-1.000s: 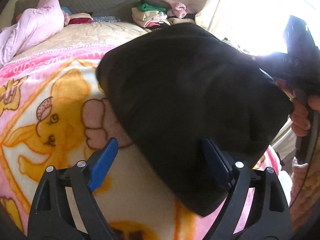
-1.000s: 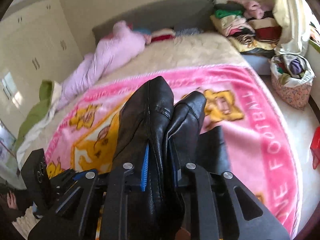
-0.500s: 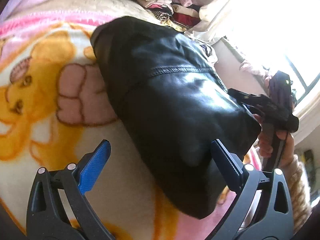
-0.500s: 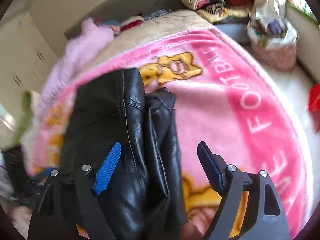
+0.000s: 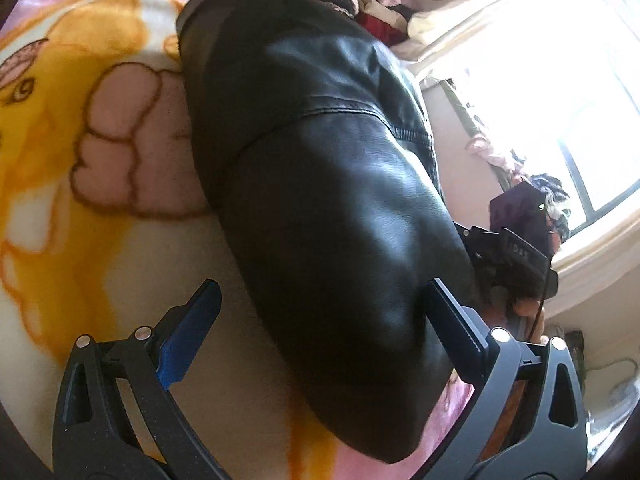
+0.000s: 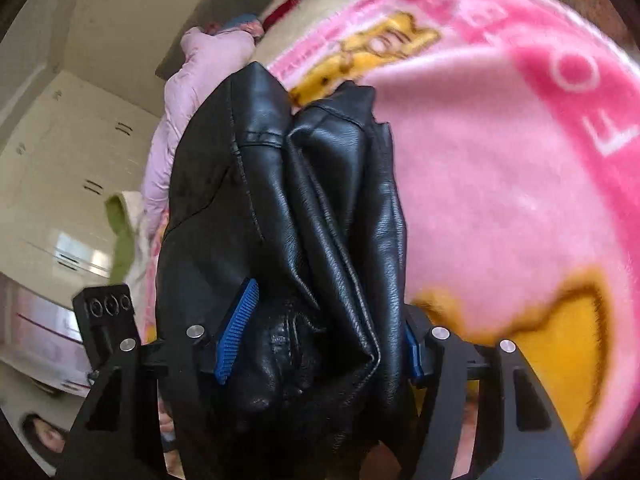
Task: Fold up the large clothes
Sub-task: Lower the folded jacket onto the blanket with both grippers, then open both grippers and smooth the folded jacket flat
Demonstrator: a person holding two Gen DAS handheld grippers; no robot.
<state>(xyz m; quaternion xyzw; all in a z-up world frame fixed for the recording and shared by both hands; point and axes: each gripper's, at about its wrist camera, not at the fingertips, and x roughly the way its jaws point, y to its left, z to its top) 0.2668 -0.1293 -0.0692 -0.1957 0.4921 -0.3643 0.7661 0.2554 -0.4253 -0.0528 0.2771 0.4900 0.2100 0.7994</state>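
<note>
The folded black leather jacket (image 5: pixel 328 208) lay on the pink cartoon blanket (image 6: pixel 500 184), so the left gripper (image 5: pixel 320 332) gaped released, while the right gripper (image 6: pixel 320 340), jaws just closing, bracketed its bunched edge, apparently gripping.

Black jacket (image 5: pixel 340 200) on pink blanket (image 6: pixel 500 200)

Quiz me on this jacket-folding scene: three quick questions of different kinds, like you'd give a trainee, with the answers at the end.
1. True or false: the black leather jacket lies on a pink cartoon blanket.
2. What sits between the right tongs? A) a towel B) the jacket C) nothing
3. What colour is the padded garment beyond the jacket?

Key: 1 true. 2 B; the tongs have just been closing on the bunched leather. 3 pink.
</note>
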